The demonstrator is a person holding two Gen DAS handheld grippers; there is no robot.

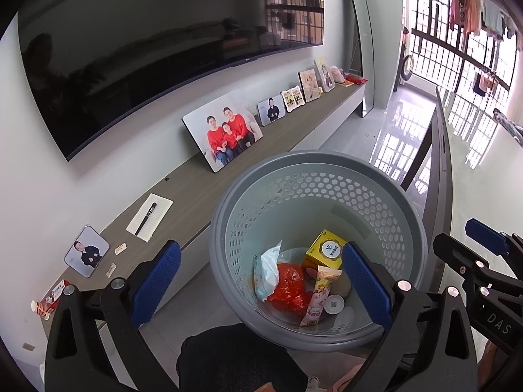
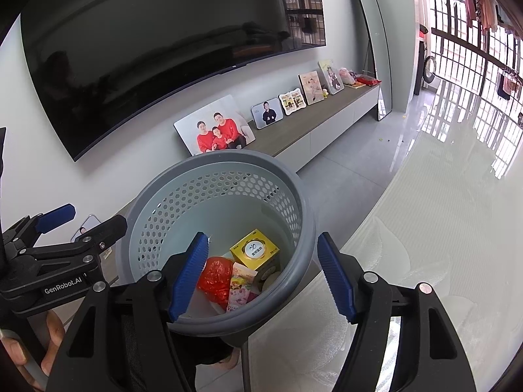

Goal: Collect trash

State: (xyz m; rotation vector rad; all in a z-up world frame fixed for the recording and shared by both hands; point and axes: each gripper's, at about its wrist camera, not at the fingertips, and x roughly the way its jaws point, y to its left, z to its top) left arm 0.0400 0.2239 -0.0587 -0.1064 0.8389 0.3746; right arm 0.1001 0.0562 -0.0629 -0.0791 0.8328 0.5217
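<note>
A grey perforated basket (image 1: 294, 158) (image 2: 228, 155) stands on the floor beside a white table (image 2: 425, 228). Inside lie a yellow box (image 1: 323, 248) (image 2: 255, 248), a red plastic bag (image 1: 289, 285) (image 2: 215, 277), a pink snack wrapper (image 1: 315, 297) (image 2: 240, 289), a white-and-blue packet (image 1: 268, 268) and a small white lid (image 1: 335, 303). My left gripper (image 1: 261, 282) (image 2: 81, 220) hangs above the basket's left side, wide open with nothing in it. My right gripper (image 2: 263, 277) (image 1: 470, 238) hovers over the basket's near right rim, open, holding nothing.
A low wooden console (image 1: 294, 130) runs along the wall under a big dark TV (image 1: 147, 49). It carries several photo frames and a notepad with a pen (image 1: 148, 217). A mirror (image 2: 372, 42) leans at its far end. A person's dark-clothed knee (image 1: 235, 352) sits below the basket.
</note>
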